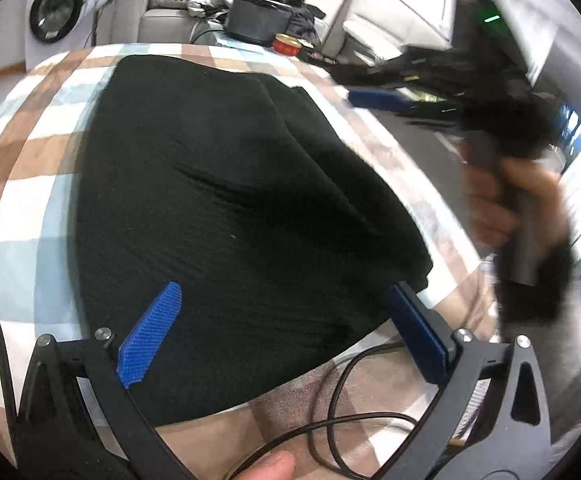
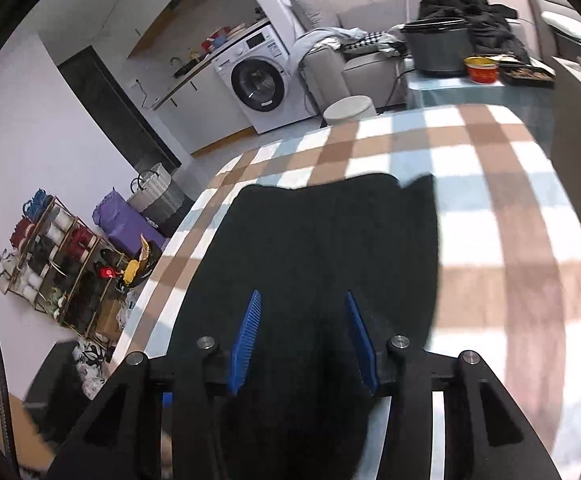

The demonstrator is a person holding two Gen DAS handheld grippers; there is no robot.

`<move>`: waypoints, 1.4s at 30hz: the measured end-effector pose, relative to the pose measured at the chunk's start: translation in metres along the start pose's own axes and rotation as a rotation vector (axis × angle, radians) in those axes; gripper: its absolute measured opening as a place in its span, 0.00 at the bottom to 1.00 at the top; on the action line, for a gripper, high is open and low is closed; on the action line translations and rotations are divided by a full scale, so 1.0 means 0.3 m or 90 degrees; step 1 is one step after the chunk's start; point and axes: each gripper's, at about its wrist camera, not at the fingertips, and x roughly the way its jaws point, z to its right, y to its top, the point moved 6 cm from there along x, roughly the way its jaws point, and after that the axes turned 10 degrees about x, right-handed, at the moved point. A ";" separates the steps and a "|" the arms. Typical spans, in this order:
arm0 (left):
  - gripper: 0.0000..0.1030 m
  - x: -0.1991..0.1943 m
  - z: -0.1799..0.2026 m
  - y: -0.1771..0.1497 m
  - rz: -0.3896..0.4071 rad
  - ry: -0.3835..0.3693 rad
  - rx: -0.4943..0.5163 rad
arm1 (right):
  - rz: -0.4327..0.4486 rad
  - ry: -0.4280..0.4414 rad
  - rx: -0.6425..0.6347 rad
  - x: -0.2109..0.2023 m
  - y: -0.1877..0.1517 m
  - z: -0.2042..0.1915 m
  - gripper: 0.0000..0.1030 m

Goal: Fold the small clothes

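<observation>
The left gripper (image 1: 286,328) gaped wide over the black cloth (image 1: 242,216); the right gripper (image 2: 302,340) hung half-open above it, both empty.

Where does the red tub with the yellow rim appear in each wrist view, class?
Left wrist view: red tub at top centre, right of the dark pot.
Right wrist view: red tub at upper right, right of the same pot.
Shared landmark: washing machine.

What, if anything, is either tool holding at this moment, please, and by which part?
Nothing is held. The left tool and right tool are both open above the black garment, gripping no part of it.
</observation>
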 end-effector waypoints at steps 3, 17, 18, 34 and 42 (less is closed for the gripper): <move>0.99 -0.037 -0.050 0.011 0.016 0.007 -0.018 | -0.031 -0.003 0.022 0.139 0.084 0.014 0.43; 0.99 -0.120 -0.244 0.005 0.045 0.046 -0.100 | -0.020 0.018 -0.077 0.237 0.199 -0.102 0.06; 0.99 -0.128 -0.243 0.011 0.049 0.048 -0.098 | 0.005 0.022 -0.097 0.180 0.209 -0.145 0.06; 0.99 -0.070 -0.214 0.007 0.016 0.062 -0.080 | -0.028 -0.182 -0.064 0.275 0.196 0.170 0.06; 0.99 -0.049 -0.221 0.002 0.011 0.068 -0.077 | -0.013 -0.133 -0.025 0.129 0.127 0.173 0.30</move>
